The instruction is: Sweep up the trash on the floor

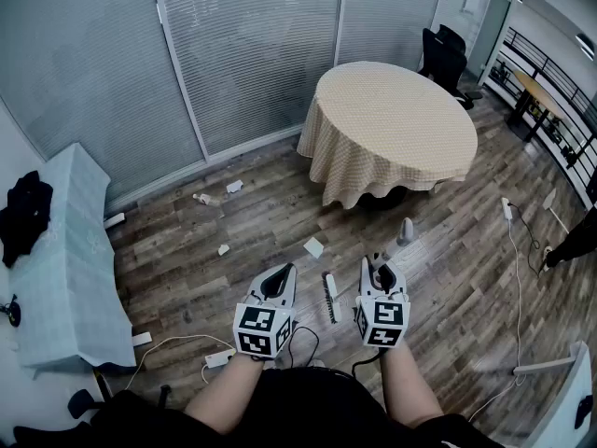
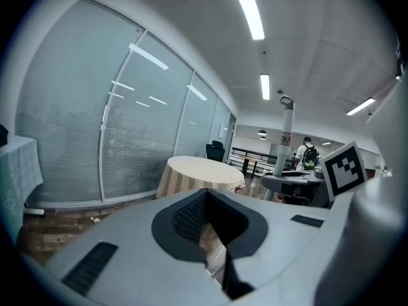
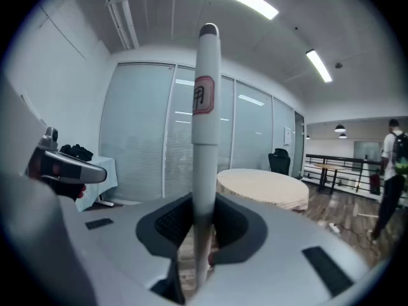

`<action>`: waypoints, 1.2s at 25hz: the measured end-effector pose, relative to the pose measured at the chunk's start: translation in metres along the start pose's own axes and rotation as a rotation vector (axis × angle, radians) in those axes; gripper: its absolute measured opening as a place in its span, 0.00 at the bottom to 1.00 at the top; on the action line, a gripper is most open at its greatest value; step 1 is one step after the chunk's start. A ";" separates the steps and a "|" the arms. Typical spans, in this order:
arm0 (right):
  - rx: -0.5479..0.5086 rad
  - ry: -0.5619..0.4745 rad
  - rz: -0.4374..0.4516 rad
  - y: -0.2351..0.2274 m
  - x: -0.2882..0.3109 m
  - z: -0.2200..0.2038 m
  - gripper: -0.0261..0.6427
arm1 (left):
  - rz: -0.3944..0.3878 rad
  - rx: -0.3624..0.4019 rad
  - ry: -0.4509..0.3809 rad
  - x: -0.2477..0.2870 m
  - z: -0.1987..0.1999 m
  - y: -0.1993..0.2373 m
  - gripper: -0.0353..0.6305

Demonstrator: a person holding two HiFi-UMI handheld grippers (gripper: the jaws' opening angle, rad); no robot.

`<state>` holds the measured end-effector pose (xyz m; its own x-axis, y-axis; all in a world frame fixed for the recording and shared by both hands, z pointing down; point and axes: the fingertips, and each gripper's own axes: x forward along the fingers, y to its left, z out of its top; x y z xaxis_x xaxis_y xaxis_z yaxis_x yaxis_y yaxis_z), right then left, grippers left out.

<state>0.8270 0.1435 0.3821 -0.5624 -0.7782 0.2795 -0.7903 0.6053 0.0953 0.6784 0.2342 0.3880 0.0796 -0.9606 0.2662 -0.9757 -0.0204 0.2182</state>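
Note:
Scraps of white paper trash lie on the wood floor: one (image 1: 314,246) just ahead of the grippers, another (image 1: 223,249) to the left, two more (image 1: 234,186) (image 1: 202,198) near the glass wall. My right gripper (image 1: 382,267) (image 3: 201,234) is shut on a white broom handle (image 3: 205,107) that stands upright, its top (image 1: 405,231) showing in the head view. A dark bristled brush head (image 1: 328,299) hangs low between the two grippers. My left gripper (image 1: 280,276) (image 2: 213,241) is held beside it with its jaws together and nothing seen in them.
A round table with a beige cloth (image 1: 392,124) stands ahead, black chairs (image 1: 443,59) behind it. A table with a pale blue cloth (image 1: 65,259) is at the left. A power strip (image 1: 219,358) and cables (image 1: 513,250) lie on the floor. A person (image 3: 392,171) stands at the right.

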 end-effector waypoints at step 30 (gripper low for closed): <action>-0.021 0.044 -0.032 0.085 0.034 0.003 0.17 | 0.021 -0.063 -0.008 -0.054 -0.009 0.137 0.05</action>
<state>0.7403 0.1680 0.3964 -0.5256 -0.7891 0.3179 -0.8020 0.5843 0.1242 0.5423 0.2862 0.4118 0.0575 -0.9630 0.2634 -0.9622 0.0169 0.2717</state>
